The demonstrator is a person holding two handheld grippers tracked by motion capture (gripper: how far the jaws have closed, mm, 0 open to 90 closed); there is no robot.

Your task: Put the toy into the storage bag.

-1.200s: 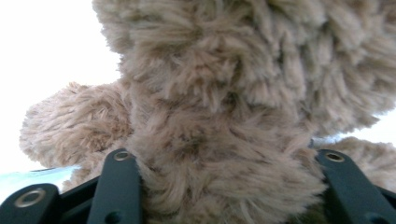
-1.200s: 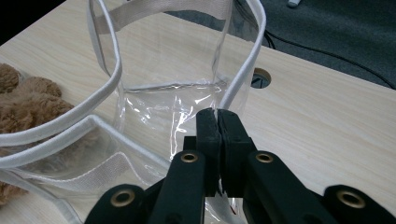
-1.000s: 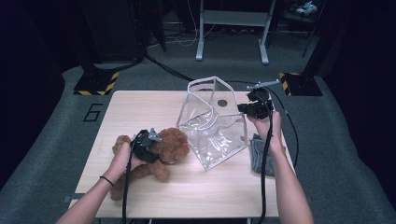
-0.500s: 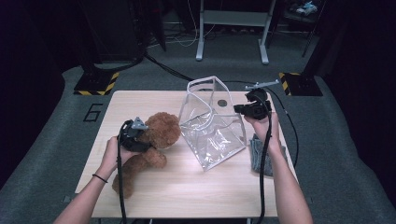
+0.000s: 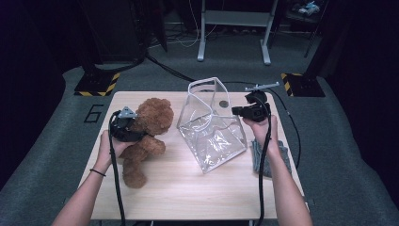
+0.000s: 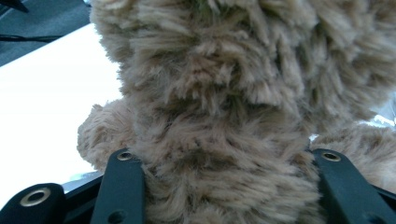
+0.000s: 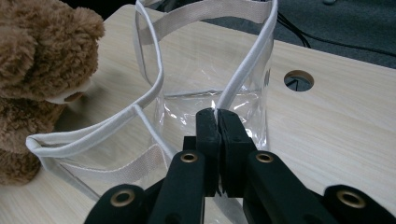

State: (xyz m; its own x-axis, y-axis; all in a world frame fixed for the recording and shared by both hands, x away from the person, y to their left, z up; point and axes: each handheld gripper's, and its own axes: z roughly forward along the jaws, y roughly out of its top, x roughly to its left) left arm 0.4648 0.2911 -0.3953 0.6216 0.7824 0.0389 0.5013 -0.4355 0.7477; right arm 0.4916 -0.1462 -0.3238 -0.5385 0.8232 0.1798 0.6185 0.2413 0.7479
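Holding: left gripper (image 5: 134, 126) clamps the teddy bear (image 5: 146, 136) at its torso; in the left gripper view both black jaws press into the fur on either side of the teddy bear (image 6: 224, 140)
Bear's place: left part of the wooden table (image 5: 188, 188), just left of the bag, lifted at its upper body
Bear's axis: long axis runs from the head, at the far end toward the table's back edge, down to the legs nearer the person; the legs reach the tabletop
Bag: clear plastic bag (image 5: 211, 127) with white trim stands near the table's middle, tilted, its open mouth up and toward the bear
Right gripper: right gripper (image 5: 240, 111) is clenched on the bag's white rim; in the right gripper view its jaws meet on the trim of the clear plastic bag (image 7: 205, 70)
Cloth: grey cloth (image 5: 282, 153) lies under the right forearm at the table's right edge
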